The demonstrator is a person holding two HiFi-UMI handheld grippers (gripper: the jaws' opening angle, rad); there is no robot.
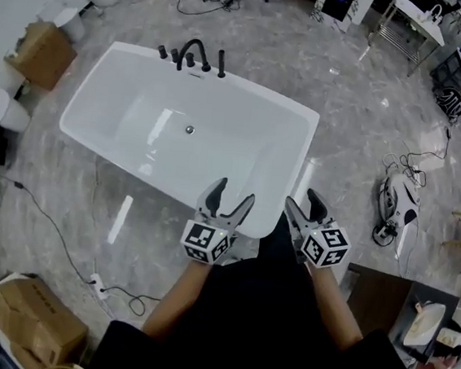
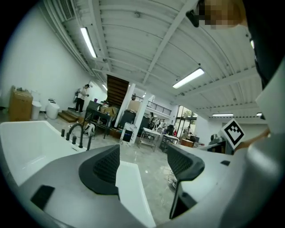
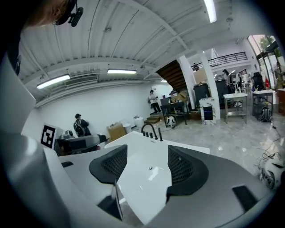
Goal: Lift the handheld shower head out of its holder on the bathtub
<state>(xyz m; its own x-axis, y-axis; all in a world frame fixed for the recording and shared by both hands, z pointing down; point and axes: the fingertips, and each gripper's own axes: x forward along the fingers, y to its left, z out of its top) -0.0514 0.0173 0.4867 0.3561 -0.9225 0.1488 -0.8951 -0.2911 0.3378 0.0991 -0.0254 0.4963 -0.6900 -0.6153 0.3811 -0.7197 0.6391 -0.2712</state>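
A white bathtub stands on the grey marble floor. On its far rim is a black tap set with a curved spout. The slim black handheld shower head stands upright in its holder at the right end of that set. My left gripper and right gripper hover side by side over the tub's near corner, far from the taps, both open and holding nothing. In the left gripper view the shower head is far off to the left of the gripper. The right gripper faces the tub, with the shower head beyond.
Cardboard boxes sit left of the tub and another near my feet. A cable and power strip lie on the floor at the left. A white device with cords lies on the right. Metal tables stand at the back.
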